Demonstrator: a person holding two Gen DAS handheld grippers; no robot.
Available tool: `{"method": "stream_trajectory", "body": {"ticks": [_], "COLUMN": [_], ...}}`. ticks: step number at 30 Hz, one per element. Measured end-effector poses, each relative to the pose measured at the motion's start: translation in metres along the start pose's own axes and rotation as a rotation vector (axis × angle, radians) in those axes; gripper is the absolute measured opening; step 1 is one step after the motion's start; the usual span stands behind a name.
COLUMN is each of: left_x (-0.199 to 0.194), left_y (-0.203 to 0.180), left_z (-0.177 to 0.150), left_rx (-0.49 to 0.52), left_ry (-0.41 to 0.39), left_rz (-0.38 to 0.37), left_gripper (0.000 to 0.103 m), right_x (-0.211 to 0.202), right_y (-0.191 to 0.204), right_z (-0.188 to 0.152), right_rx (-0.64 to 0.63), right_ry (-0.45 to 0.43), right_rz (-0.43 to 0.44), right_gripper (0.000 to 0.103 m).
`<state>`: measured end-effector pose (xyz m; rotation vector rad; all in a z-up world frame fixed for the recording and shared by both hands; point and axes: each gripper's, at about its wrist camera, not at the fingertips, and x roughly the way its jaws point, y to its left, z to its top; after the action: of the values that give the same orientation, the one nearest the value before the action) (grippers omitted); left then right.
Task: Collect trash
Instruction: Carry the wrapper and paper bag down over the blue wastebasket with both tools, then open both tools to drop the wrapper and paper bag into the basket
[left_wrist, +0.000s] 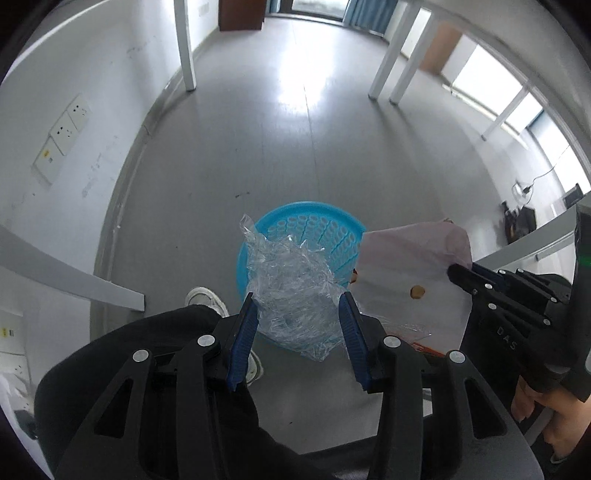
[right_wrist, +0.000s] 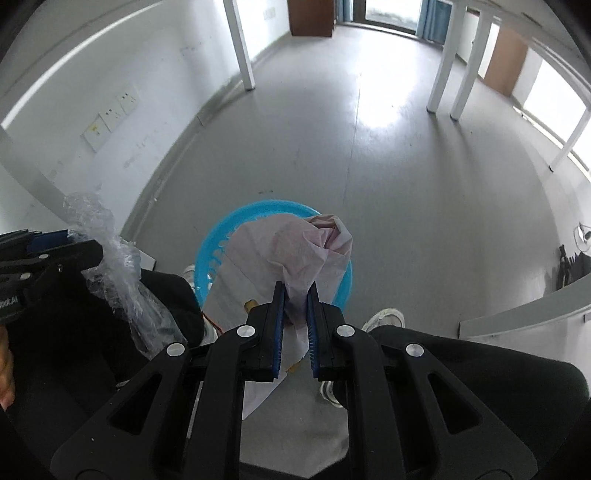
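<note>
the blue basket (left_wrist: 295, 221) stands on the grey floor (left_wrist: 280, 155), right below both grippers. above it, the left gripper (left_wrist: 297, 314) holds a crumpled wad of clear plastic film (left_wrist: 291, 280) between its blue pads, jaws partly apart around the bulk. just to the right of that and also over the basket, the right gripper (right_wrist: 295, 306) is clamped nearly closed on a sheet of pale pink paper (right_wrist: 291, 251) (a small brown crumb sits on it). white shoes (right_wrist: 384, 317) stand close beside the basket.
</note>
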<state>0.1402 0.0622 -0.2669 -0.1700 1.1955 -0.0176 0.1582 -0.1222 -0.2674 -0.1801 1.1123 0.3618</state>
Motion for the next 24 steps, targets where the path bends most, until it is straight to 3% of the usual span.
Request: {"method": "stream_trajectory", "body": {"ticks": [2,8,17,24], "left_x": [0.011,0.042,0.097,0.096], "left_y": [0.001,-0.015,-0.017,-0.023], "left_z": [0.007,0.023,0.036,0.038], "left_rx": [-0.005,0.04,0.01,0.03], "left_ry": [0.013,0.063,0.187,0.181], "left_rz": [0.063,0.161,0.147,0.167], "left_gripper": [0.044,0.044,0.045,0.045], "right_x": [0.013,0.049,0.113,0.133], "right_y": [-0.002,-0.014,-0.037,-0.038], "right_z": [0.005,0.017,0.026,0.026], "right_rx": [0.002,0.022,0.107,0.099], "right_ry": [0.019,0.077,0.211,0.238], "right_rz": [-0.005,-0.016,-0.033,-0.022], "right_gripper": [0.01,0.011,0.011,0.012]}}
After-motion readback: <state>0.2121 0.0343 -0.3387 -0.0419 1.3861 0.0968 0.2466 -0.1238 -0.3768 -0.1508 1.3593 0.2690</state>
